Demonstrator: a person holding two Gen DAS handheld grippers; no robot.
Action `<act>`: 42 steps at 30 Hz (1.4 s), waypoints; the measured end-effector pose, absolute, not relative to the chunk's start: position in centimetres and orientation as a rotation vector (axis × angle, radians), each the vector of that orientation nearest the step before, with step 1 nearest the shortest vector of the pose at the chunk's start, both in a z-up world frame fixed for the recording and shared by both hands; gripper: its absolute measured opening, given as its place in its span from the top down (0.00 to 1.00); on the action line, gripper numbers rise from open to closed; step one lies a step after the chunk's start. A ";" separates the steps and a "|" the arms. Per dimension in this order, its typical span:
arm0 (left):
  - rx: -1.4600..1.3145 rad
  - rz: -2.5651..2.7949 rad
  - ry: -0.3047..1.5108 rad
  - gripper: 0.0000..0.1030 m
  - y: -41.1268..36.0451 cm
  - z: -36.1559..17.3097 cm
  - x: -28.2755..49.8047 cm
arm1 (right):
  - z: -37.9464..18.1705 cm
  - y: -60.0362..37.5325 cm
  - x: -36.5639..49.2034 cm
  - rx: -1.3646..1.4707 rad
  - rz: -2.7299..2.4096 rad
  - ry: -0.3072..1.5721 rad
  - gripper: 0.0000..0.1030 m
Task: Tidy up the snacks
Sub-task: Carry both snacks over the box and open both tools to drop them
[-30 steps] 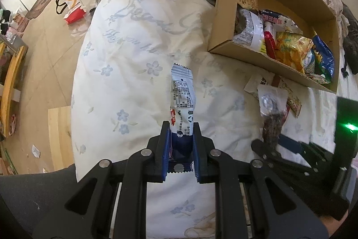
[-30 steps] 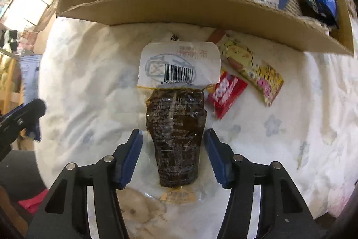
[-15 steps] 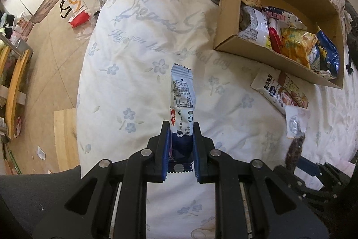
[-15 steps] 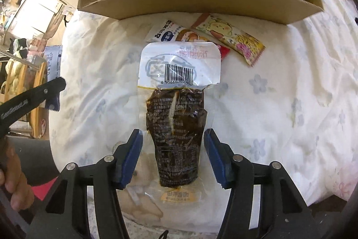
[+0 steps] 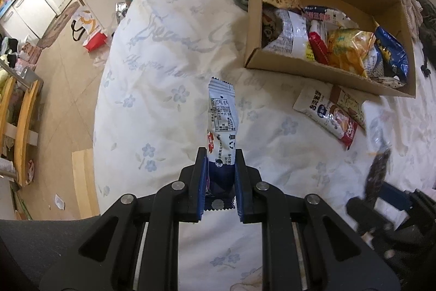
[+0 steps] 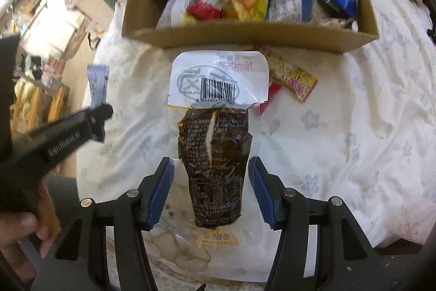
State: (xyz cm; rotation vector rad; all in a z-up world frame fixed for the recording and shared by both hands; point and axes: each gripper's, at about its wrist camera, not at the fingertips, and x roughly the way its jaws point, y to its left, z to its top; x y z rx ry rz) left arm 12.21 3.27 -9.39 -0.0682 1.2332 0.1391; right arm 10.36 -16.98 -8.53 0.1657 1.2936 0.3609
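- Snacks are lying in three places as I am looking through both cameras: most are sitting piled in the cardboard box point(image 5: 321, 72) on the bed point(image 5: 169, 67), two are lying loose on the quilt just in front of it, and one is sitting in each of my grippers.
- My left gripper point(image 5: 220, 176) is pinching the lower end of a slim white and blue packet point(image 5: 222, 116), its jaws standing narrow with both pads pressing on the wrapper; the packet is sticking out ahead of the fingers, above the quilt.
- My right gripper point(image 6: 211, 190) is holding a clear pouch point(image 6: 218, 132) of dark brown food with a white barcode label at its far end; the jaws are standing about half open, blue pads touching the pouch's two side edges.
- The pouch is hanging in front of the box's near wall, above the quilt.
- The loose ones, a white and red packet point(image 5: 327, 115) and a yellow cartoon packet point(image 6: 293, 74), are lying side by side, touching, near the box.
- A hand point(image 6: 19, 231) is showing at the right camera's left edge, gripping the left tool.
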 end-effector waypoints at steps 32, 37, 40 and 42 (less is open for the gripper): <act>-0.043 -0.001 0.946 0.86 -0.4 -0.1 19.0 | -1.0 -22.9 20.5 0.355 0.326 1.005 0.42; -0.025 -0.009 0.956 0.86 -0.9 -0.1 21.9 | -1.3 -23.1 22.6 0.356 0.313 1.014 0.42; -0.011 -0.020 0.968 0.86 -1.4 -0.8 23.3 | -2.0 -23.3 24.1 0.365 0.306 1.032 0.42; -0.003 -0.026 0.972 0.86 -1.6 -1.4 24.0 | -2.7 -23.3 25.0 0.363 0.299 1.053 0.42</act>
